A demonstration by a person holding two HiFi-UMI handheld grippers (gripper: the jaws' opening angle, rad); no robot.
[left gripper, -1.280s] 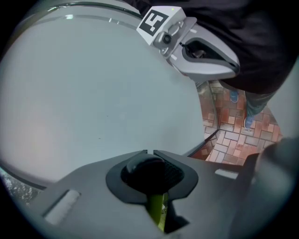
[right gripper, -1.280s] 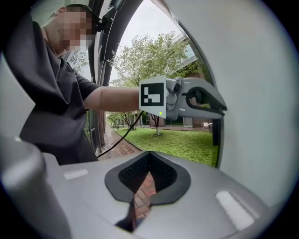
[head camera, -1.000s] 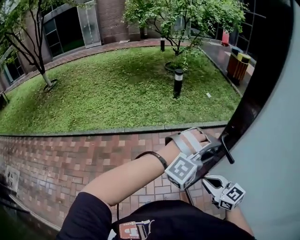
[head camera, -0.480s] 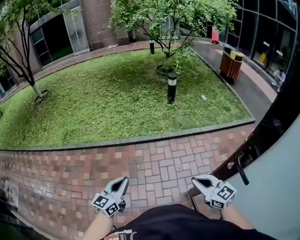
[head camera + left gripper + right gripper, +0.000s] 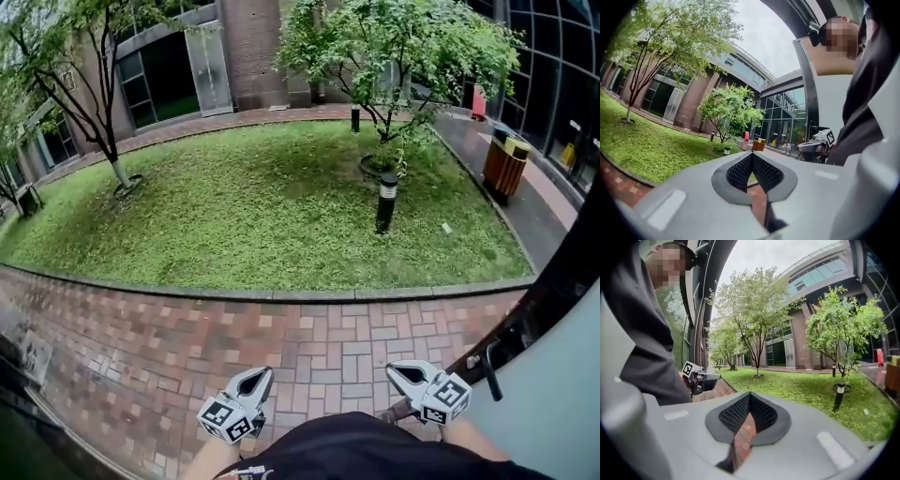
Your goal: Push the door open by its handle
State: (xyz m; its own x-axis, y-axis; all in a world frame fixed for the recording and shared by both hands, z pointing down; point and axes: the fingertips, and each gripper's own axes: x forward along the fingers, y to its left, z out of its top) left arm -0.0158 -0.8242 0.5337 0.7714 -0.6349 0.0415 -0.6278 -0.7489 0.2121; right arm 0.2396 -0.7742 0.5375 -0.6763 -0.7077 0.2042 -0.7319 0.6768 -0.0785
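Note:
The door [image 5: 562,403], a pale panel in a dark frame, stands swung open at the right edge of the head view, with its black lever handle [image 5: 489,364] sticking out from the frame. My left gripper [image 5: 265,373] is held low, close to the person's body and well left of the handle. It is shut, and nothing is between its pads [image 5: 751,155]. My right gripper [image 5: 390,368] hovers just left of the handle without touching it. Its fingertips [image 5: 749,394] meet, so it is shut and holds nothing.
A red brick path [image 5: 187,347] runs below both grippers, edged by a stone curb [image 5: 309,294]. Beyond lie a lawn [image 5: 262,206], a black bollard light [image 5: 385,202], trees [image 5: 394,47] and a wooden bin [image 5: 505,164].
One second ago my left arm was stretched to the door handle. It has since drawn back beside the body. The right gripper has stayed low by the door.

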